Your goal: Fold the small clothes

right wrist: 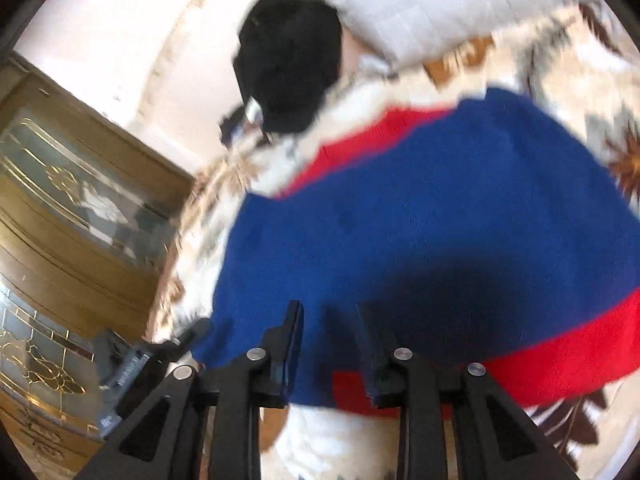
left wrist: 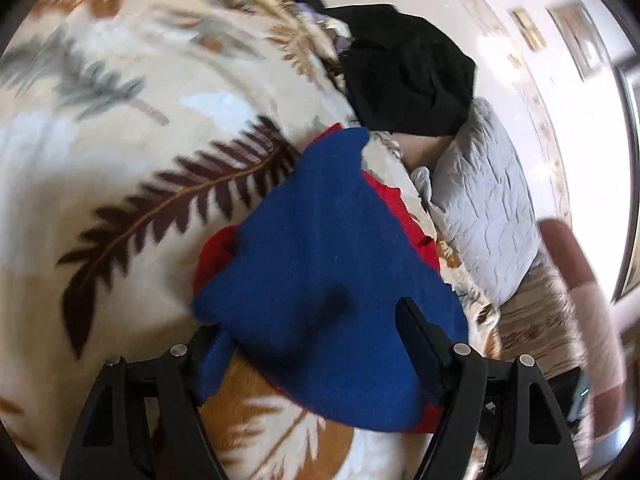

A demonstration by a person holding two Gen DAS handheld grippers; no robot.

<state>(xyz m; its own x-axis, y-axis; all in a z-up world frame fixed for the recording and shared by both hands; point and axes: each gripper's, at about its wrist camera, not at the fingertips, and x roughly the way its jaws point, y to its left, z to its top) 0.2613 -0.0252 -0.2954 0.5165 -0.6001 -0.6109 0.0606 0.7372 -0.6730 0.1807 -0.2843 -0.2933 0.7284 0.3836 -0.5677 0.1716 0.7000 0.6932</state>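
A blue and red knitted garment (left wrist: pixel 328 264) lies on a leaf-patterned blanket (left wrist: pixel 140 152). In the left wrist view my left gripper (left wrist: pixel 308 316) is open, its fingers wide apart on either side of the garment's near blue edge. The left finger is partly under a blue fold. In the right wrist view the garment (right wrist: pixel 440 220) fills the middle, blue over red. My right gripper (right wrist: pixel 330 312) is open just above its near blue edge, nothing between the fingers. Both views are motion-blurred.
A black garment pile (left wrist: pixel 408 72) lies at the far end of the blanket, also in the right wrist view (right wrist: pixel 292 56). A grey quilted pillow (left wrist: pixel 484 200) lies to the right. A wooden cabinet with glass doors (right wrist: pixel 72 216) stands to the left.
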